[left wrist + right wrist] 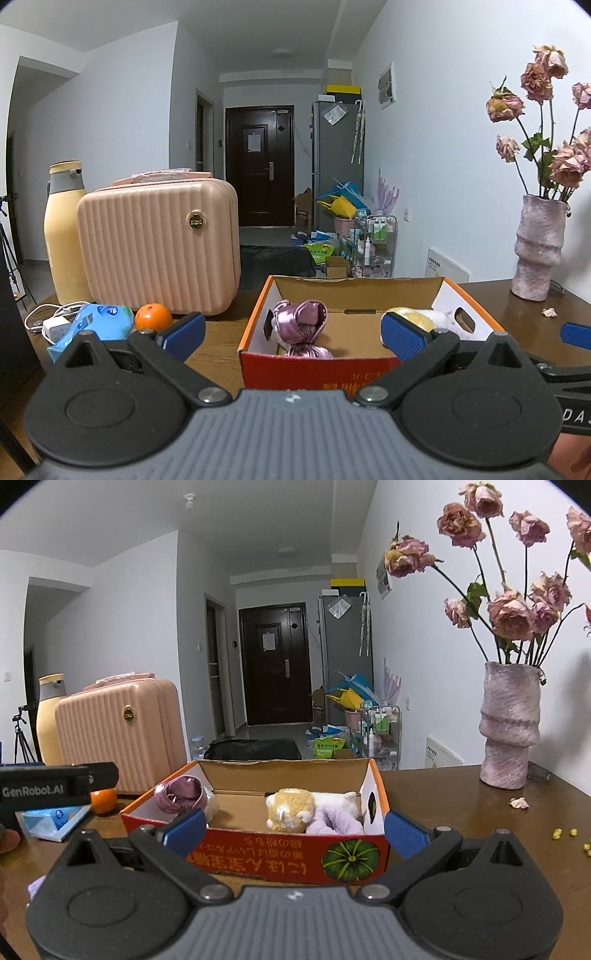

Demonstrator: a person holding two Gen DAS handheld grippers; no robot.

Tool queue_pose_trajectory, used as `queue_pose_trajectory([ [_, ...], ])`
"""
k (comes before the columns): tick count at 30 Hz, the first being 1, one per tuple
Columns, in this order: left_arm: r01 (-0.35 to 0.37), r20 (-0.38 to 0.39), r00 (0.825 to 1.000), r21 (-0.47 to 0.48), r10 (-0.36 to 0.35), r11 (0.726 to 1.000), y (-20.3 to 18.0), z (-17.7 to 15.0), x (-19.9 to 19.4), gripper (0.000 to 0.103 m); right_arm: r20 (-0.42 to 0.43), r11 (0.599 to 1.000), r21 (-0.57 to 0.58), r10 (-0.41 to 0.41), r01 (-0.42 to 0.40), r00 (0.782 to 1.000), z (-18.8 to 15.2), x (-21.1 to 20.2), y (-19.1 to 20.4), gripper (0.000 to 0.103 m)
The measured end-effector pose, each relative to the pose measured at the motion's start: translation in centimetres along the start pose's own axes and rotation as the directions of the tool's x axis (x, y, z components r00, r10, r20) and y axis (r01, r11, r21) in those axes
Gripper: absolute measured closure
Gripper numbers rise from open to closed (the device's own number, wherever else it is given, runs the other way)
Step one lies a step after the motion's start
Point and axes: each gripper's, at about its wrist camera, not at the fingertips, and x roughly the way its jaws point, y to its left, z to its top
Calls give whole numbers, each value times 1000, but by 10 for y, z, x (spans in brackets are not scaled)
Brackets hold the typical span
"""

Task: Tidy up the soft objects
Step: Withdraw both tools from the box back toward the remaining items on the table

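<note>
Jaws wide on both, nothing between them; left gripper (291,334) hangs just short of the cardboard box (314,369), right gripper (293,829) likewise at the box's near wall (280,853), blue pads (184,830) either side of it; box sits on the bench (461,812) w/ flaps up, straight ahead of both sets of jaws; inside, ahead-left of the right jaws, a pink satin scrunchie (181,794) against the left wall; ahead-centre a yellow plush toy (290,808), touching a white plush (336,799) behind it and a lilac soft piece (332,821) to its right; from the left wrist cam the scrunchie (301,325) is dead ahead betw. the pads, yellow plush (412,317) partly hidden behind the right pad; left of the left jaws: orange (153,316), blue wipes pack (96,325), pink case (159,254), yellow bottle (64,232); far right of both jaws a pink vase (509,723) w/ dried roses (513,613), well apart from the box.
</note>
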Motion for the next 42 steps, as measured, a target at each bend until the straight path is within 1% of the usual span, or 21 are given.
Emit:
queue_pose_trajectory([
  [9, 18, -1, 1000, 2, -18, 1000, 8, -13, -27, 0, 33, 1000, -11, -12, 13, 999, -12, -33, 5, 0],
  [16, 26, -2, 1000, 13, -26, 1000, 13, -28, -44, 0, 41, 1000, -6, 7, -7, 999, -24, -55, 9, 0],
  [20, 34, 5, 999, 3, -34, 999, 19, -32, -55, 0, 45, 1000, -5, 14, -14, 999, -31, -67, 11, 0],
  [31, 59, 14, 998, 1, -59, 998, 31, -46, -81, 0, 32, 1000, 1, 18, -18, 999, -46, -80, 11, 0],
  [42, 87, 18, 996, -19, -86, 996, 41, -50, -92, 0, 11, 999, -12, 41, -41, 999, -59, -90, 18, 0],
])
